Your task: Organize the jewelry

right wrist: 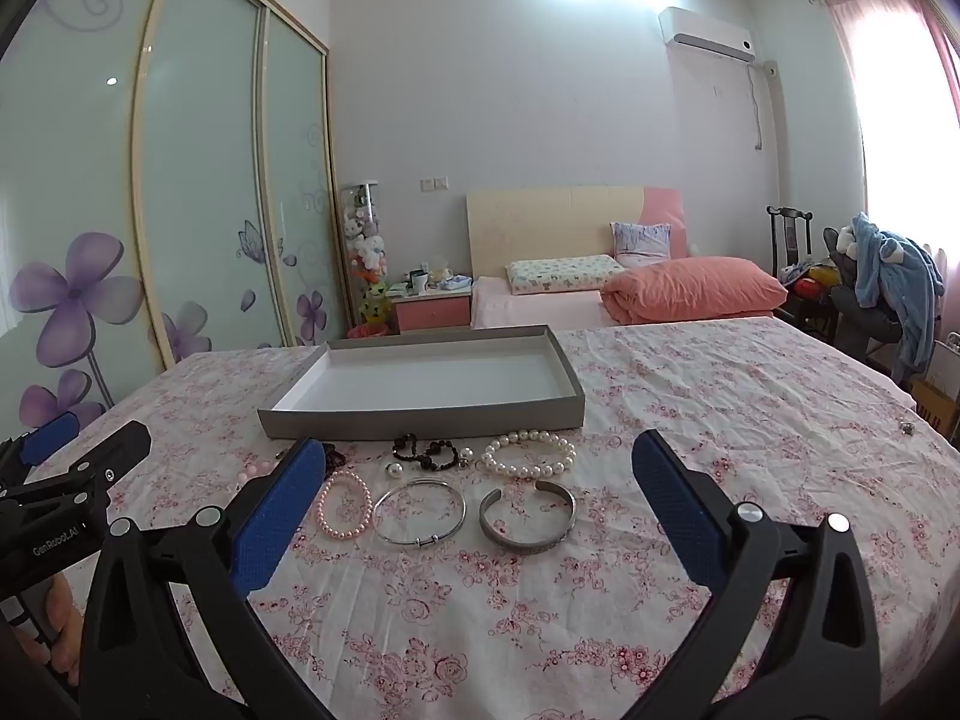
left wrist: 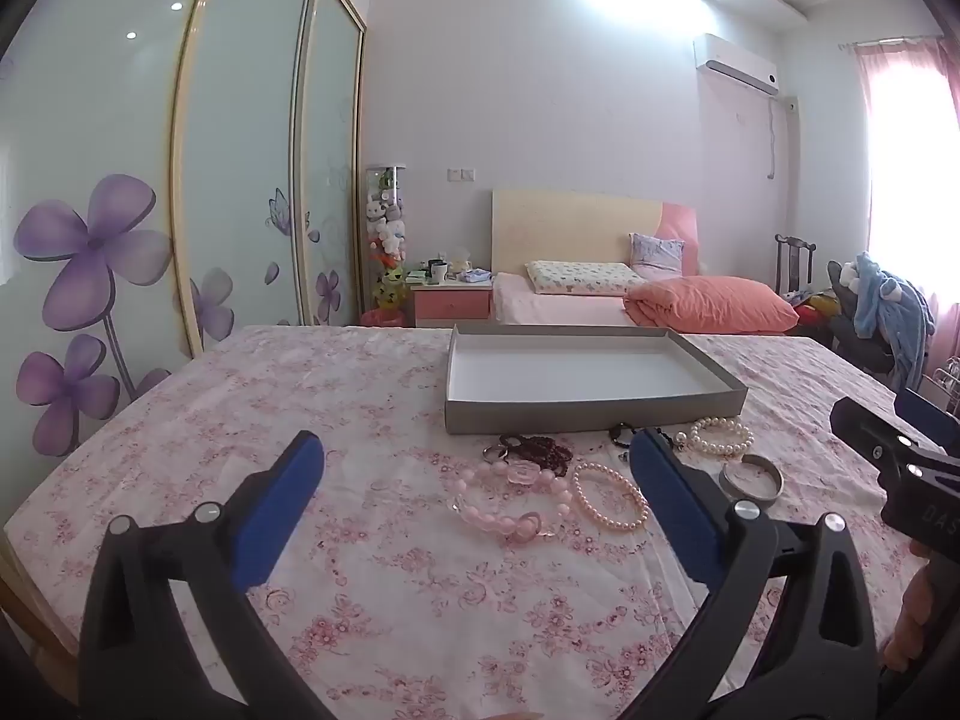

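While held above the flowered cloth [right wrist: 720, 420], kept both left gripper [left wrist: 474, 480] and right gripper [right wrist: 480, 480] spread wide, pinching nothing. Found grey tray [right wrist: 420, 417] at 12 o'clock, empty. Lay just before it: white pearl bracelet [right wrist: 528, 453], black beads [right wrist: 429, 453], pink pearl bracelet [right wrist: 343, 504], thin silver bangle [right wrist: 419, 510], grey cuff [right wrist: 528, 516]. At 10 o'clock from these, pink bead bracelet [left wrist: 510, 498].
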Demonstrator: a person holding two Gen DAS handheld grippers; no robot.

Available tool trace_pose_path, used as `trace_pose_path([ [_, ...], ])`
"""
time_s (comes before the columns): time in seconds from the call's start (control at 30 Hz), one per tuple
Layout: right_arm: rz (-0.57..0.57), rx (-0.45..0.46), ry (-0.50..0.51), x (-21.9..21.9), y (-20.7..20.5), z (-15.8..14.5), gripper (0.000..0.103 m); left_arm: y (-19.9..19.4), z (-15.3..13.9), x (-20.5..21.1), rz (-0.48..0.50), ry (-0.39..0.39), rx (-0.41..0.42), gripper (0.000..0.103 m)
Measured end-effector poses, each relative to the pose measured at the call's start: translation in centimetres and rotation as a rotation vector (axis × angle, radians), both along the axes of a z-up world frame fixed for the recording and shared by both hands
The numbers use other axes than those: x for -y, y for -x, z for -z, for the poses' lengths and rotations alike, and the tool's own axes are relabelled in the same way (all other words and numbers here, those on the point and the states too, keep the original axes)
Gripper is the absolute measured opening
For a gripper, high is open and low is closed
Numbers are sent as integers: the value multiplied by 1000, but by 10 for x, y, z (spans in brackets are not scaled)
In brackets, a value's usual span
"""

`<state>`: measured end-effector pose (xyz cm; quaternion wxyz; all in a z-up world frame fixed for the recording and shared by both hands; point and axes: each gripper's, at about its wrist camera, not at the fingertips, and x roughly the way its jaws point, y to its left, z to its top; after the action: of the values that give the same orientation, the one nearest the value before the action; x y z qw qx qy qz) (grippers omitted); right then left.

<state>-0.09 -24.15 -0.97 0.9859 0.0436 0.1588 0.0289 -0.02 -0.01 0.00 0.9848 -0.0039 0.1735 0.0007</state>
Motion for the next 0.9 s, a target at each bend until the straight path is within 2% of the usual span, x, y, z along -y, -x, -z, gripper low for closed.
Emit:
trace_pose_path([
  [0.9,0,-1,-2,1,1,1,101,3,-1,1,-3,0,-3,99],
])
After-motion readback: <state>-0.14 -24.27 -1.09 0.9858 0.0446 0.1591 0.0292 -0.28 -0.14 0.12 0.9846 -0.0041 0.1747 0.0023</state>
